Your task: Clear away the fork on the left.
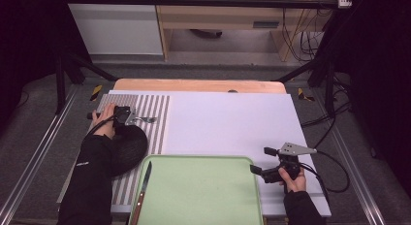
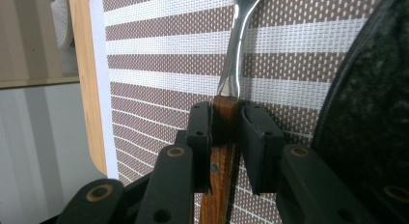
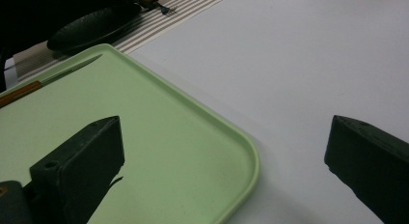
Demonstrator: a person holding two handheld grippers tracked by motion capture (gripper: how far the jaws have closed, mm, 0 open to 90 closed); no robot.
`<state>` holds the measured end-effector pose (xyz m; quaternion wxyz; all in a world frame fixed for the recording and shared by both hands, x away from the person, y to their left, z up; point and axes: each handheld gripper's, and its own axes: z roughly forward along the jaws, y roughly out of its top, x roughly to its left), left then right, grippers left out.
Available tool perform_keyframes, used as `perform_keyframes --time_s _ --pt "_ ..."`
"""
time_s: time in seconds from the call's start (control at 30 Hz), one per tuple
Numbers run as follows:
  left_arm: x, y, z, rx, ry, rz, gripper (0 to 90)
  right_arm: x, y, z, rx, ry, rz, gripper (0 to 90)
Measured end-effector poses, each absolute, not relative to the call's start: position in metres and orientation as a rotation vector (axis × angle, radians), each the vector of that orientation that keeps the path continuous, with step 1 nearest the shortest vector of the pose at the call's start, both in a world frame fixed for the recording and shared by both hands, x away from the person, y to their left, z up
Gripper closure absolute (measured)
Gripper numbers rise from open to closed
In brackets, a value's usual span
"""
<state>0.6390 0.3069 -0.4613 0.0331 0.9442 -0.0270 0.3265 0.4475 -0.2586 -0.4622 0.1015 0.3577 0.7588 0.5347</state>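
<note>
Fork [image 2: 236,64] first: it lies on the striped placemat [image 1: 155,118], beyond the far rim of the black plate [image 1: 127,148], with its tines pointing away from your left hand toward the white sheet. Your left claw [image 2: 226,132] is clamped on the fork's wooden handle; in the left gripper view both pads press against the brown wood, one on each side, and the steel neck runs on up past them over the brown and white stripes. The black plate's dark speckled rim sits just beside the claw there.

Taking the black plate as your landmark, the green tray [image 1: 203,191] lies to its right at the near edge of the counter [image 1: 203,85], their edges close together. A knife [image 1: 143,188] with a brown handle rests on the tray's left part, near the plate, blade pointing away from you.

Your right claw [image 1: 260,160] is held well apart from the plate, past the tray's right corner, over the white sheet [image 1: 228,123]. Its jaws stand wide apart with nothing between them; in the right gripper view the tray's rounded corner [image 3: 251,159] shows between them.
</note>
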Motion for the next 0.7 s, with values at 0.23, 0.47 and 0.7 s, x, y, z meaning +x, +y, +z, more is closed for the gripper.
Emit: perform_keyframes --time_s 0.23,0.47,0.7 --pt "0.6367 0.3044 -0.4627 2.916 -0.108 1.038 75.0 0.4479 -0.2586 -0.4625 1.055 2.243 1.573 0.9" --pt "0.6351 0.3055 -0.4636 2.885 -0.017 1.049 76.0 0.4478 -0.2586 -0.4625 1.056 2.243 1.573 0.9" --pt "0.6339 0.3039 -0.4635 2.891 0.002 1.056 76.5 0.4478 -0.2588 -0.4624 1.055 2.241 1.573 0.9"
